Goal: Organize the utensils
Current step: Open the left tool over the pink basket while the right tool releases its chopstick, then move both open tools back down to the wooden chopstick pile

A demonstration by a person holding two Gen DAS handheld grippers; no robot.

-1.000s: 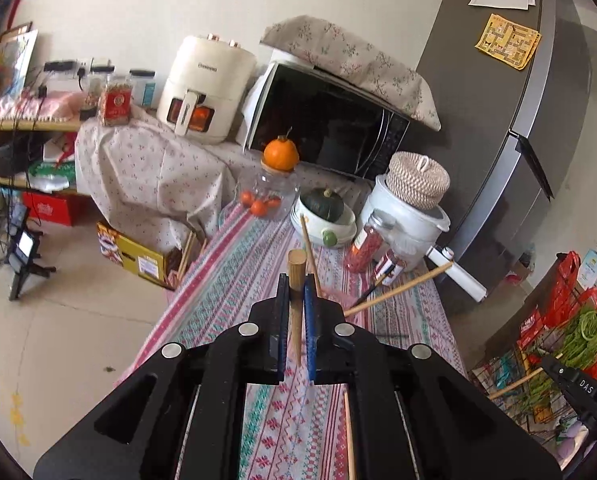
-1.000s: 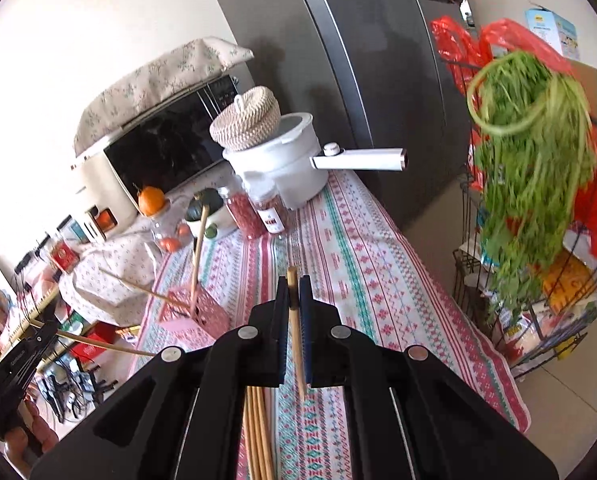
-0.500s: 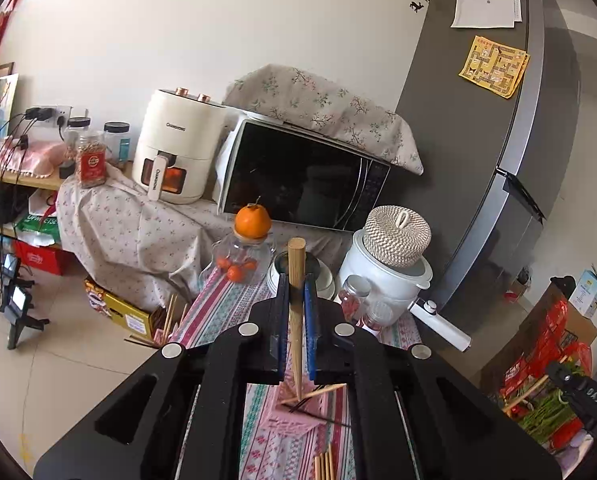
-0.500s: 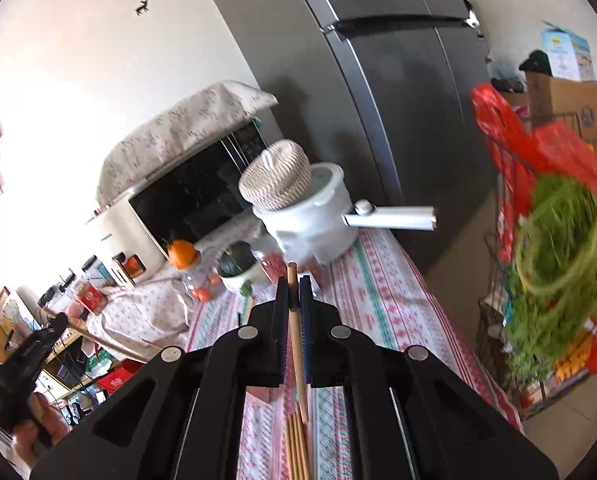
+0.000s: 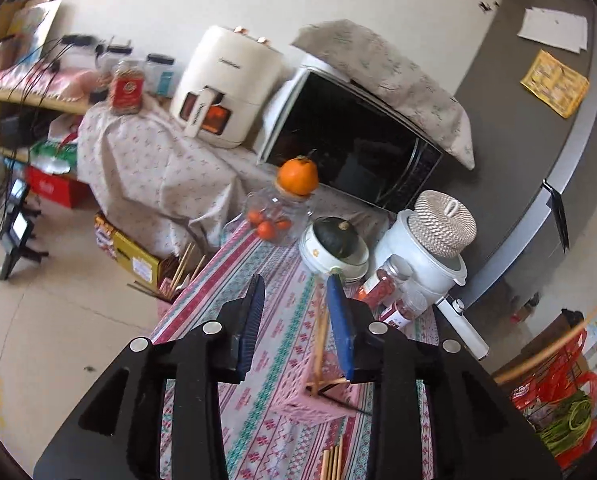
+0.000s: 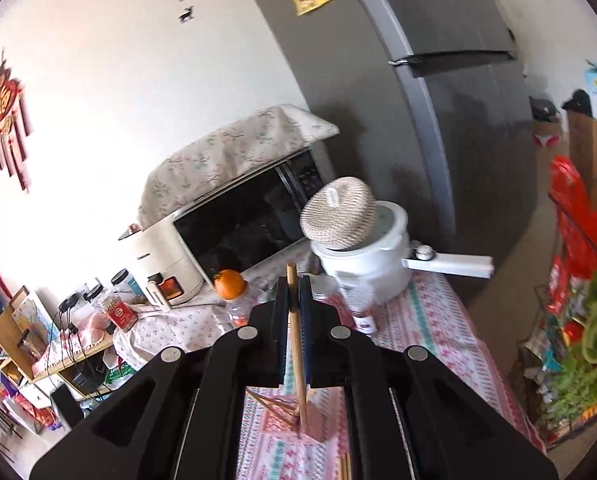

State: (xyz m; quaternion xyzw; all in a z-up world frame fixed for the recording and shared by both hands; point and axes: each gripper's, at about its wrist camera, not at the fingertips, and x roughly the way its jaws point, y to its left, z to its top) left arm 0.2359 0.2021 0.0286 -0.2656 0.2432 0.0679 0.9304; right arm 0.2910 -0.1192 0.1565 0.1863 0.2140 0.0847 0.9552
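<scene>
The left claw (image 5: 296,322) stands spread wide and empty above the pink perforated plastic holder basket (image 5: 322,394) that sits on the red, pink and green patterned cloth of the worktop (image 5: 266,344), where one pale wooden chopstick (image 5: 318,350) stands leaning inside the basket and another lies across its rim; the right claw (image 6: 294,316) is pressed together on a pale wooden chopstick (image 6: 297,344), pinching it near its upper part so the lower end dips into the same pink basket (image 6: 288,420). More loose wooden chopsticks (image 5: 332,462) lie on the cloth at the near edge. The risk from here, as I judge it, is that the gripped stick lets go while tilted and tips out over the low rim, or knocks the crossed sticks already in the basket; a light basket could also slide or topple if the stick pushes sideways against its wall. The red-capped spice jars (image 5: 380,284) stand just behind and could be clipped by a wide swing. Lettering shows on the cream air fryer (image 5: 228,84) and on the red-labelled jar (image 5: 127,87), but it is too small to read
</scene>
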